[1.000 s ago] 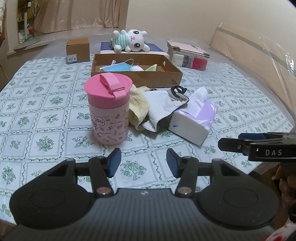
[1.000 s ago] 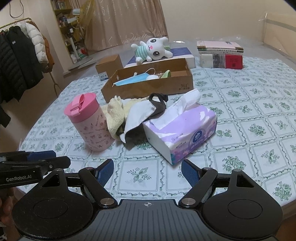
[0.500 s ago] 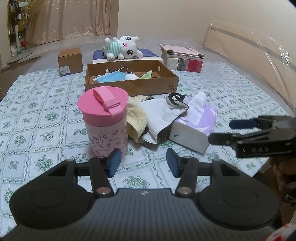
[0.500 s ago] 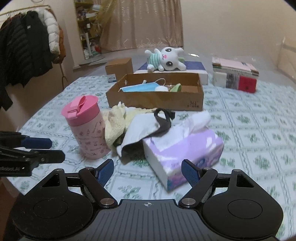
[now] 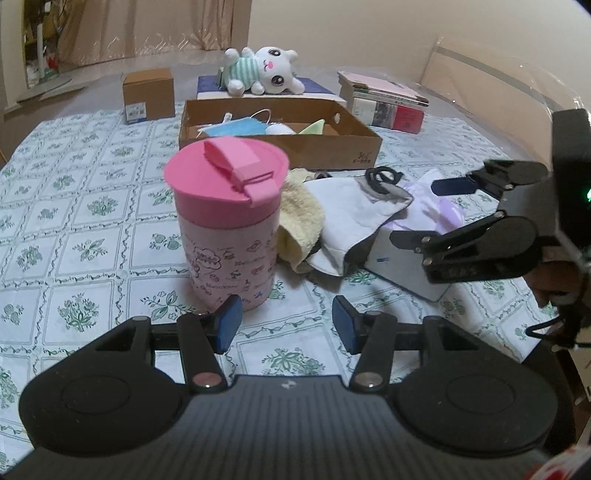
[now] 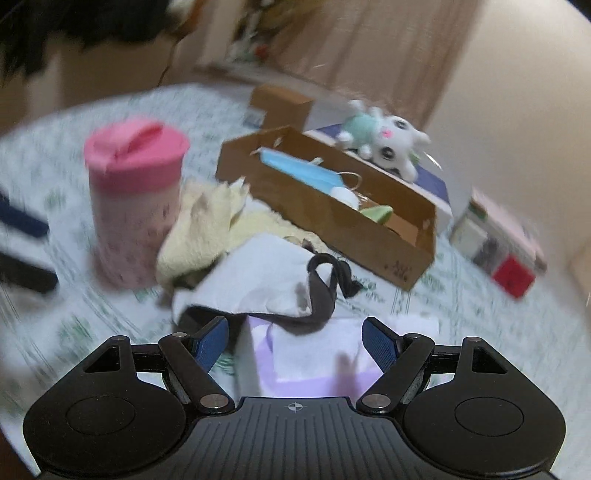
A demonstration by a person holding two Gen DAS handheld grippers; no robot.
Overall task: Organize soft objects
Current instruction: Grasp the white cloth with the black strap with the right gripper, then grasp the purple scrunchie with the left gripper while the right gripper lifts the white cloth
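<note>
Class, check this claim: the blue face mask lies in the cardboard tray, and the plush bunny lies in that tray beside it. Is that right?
Not quite. The blue face mask does lie in the cardboard tray, but the plush bunny lies behind the tray on a dark blue box, outside it. The left wrist view shows this.

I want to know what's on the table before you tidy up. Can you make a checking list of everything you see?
Surface: table under a white cloth with green flower squares.
Job's things: yellow towel and grey-white cloth heaped between the pink cup and the tissue pack; blue mask in the cardboard tray; plush bunny behind it.
Clutter: small carton, books.
Grippers: left claw open, holding nothing; right claw open over the tissue pack.
Cables: black wire by the right claw.
Surroundings: curtain, wall; right view blurred.
</note>
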